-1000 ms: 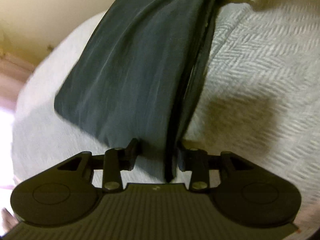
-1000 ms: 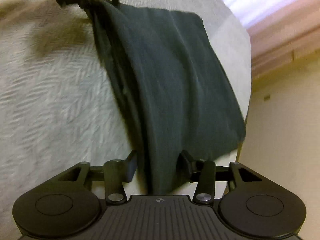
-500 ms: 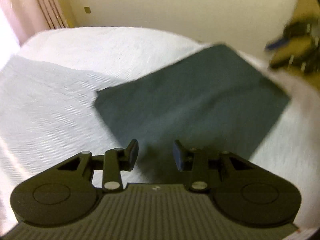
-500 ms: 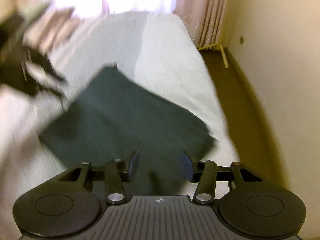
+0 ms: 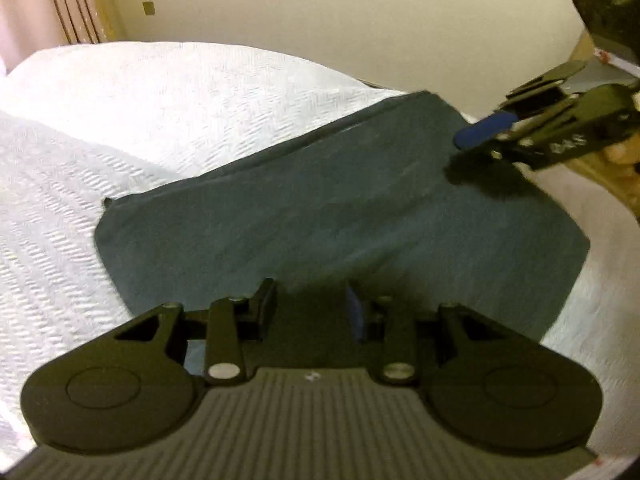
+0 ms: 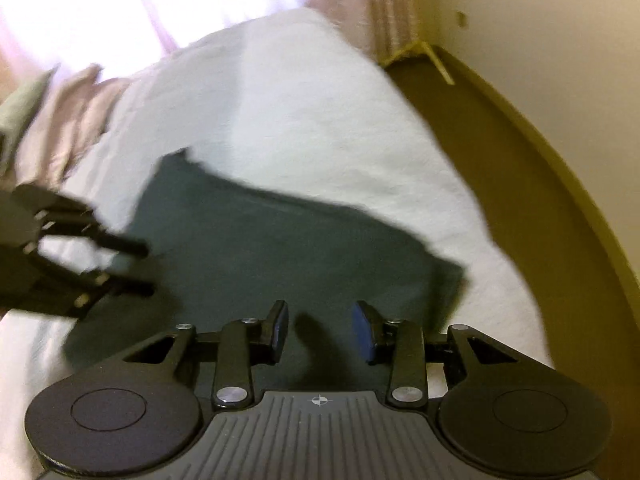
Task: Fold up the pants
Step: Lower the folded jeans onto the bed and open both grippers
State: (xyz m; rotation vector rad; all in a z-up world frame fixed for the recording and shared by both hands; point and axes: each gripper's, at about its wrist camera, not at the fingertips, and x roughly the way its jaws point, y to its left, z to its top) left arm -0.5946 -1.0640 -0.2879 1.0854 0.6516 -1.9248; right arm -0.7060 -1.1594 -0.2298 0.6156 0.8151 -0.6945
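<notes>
The dark grey-green pants (image 5: pixel 340 220) lie folded into a flat rectangle on the white bedspread (image 5: pixel 160 100). My left gripper (image 5: pixel 312 312) hovers open above the near edge of the pants with nothing between its fingers. My right gripper (image 6: pixel 320 330) is open too, above its side of the folded pants (image 6: pixel 280 248). In the left wrist view the right gripper (image 5: pixel 496 128) shows at the far right, over the pants' corner. In the right wrist view the left gripper (image 6: pixel 132 268) appears blurred at the left edge of the pants.
The bed's edge drops to a brown floor (image 6: pixel 520 200) beside a cream wall (image 6: pixel 540 40). Pink curtains (image 6: pixel 380 8) and a bright window stand beyond the bed. Pillows (image 6: pixel 52 120) lie at the far left. A person's fingers (image 5: pixel 624 156) hold the right gripper.
One second ago both grippers were shut on the hanging pants. They have let go, the pants now lie flat on the bed, and both grippers have drawn back above them.
</notes>
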